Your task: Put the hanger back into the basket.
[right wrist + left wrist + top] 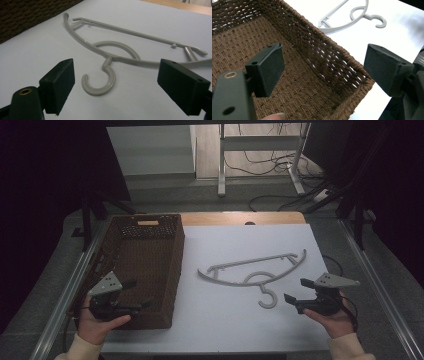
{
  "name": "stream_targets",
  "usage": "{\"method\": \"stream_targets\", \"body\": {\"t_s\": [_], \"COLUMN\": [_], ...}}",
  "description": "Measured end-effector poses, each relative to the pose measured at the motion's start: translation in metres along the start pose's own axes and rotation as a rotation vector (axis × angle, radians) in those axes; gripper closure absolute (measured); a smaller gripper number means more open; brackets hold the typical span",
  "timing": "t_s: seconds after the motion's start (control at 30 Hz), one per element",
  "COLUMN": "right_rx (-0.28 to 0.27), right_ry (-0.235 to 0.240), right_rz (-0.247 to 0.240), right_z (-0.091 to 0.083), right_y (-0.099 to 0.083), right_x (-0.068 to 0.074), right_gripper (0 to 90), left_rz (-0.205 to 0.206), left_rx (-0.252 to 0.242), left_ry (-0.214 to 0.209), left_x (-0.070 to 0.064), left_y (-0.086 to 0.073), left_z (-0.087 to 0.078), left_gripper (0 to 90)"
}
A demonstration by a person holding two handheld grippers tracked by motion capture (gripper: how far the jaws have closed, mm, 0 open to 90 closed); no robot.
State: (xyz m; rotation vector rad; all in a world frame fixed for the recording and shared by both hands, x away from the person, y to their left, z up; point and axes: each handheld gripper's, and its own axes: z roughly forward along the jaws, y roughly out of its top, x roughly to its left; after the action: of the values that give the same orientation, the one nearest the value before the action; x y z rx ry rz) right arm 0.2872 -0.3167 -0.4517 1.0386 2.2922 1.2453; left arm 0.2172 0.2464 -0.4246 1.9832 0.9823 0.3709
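High view: both grippers idle, jaws wide, nothing held.
Right gripper (pixel 294 290) hangs just beside hook of grey hanger (pixel 252 271), which lies flat on white table (pixel 225 320), not touching. Left gripper (pixel 140 294) over near corner of brown wicker basket (pixel 172 270), equally wide.

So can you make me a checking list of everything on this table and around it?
Surface: white table top, wooden strip at its far edge.
Job's things: grey plastic hanger lying flat, hook toward the person; brown woven basket, nothing inside.
Clutter: nothing seen.
Grippers: left gripper open, over the basket's near corner; right gripper open, jaws either side of the hanger's hook, not touching it.
Cables: black cable by the right hand; loose cables on the floor beyond.
Surroundings: dim room, white table frame behind.
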Motion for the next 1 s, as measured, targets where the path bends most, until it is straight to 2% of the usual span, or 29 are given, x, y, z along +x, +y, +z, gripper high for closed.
{"method": "stream_targets", "body": {"t_s": [0.37, 0.8, 1.0], "right_rx": [0.026, 0.051, 0.066], "right_ry": [-0.021, -0.047, -0.056], "right_rz": [-0.015, -0.052, -0.052], "right_z": [0.002, 0.001, 0.003], "right_y": [0.001, 0.005, 0.007], "right_x": [0.002, 0.009, 0.009], "right_gripper": [16.5, 17.7, 18.8], "left_rz": [-0.009, 0.02, 0.025], "left_rx": [0.007, 0.014, 0.014], "left_ry": [-0.001, -0.001, -0.001], "left_x": [0.0, -0.005, -0.007], "left_y": [-0.004, -0.002, -0.003], "left_z": [0.001, 0.001, 0.0], "left_gripper": [16.8, 16.9, 16.9]}}
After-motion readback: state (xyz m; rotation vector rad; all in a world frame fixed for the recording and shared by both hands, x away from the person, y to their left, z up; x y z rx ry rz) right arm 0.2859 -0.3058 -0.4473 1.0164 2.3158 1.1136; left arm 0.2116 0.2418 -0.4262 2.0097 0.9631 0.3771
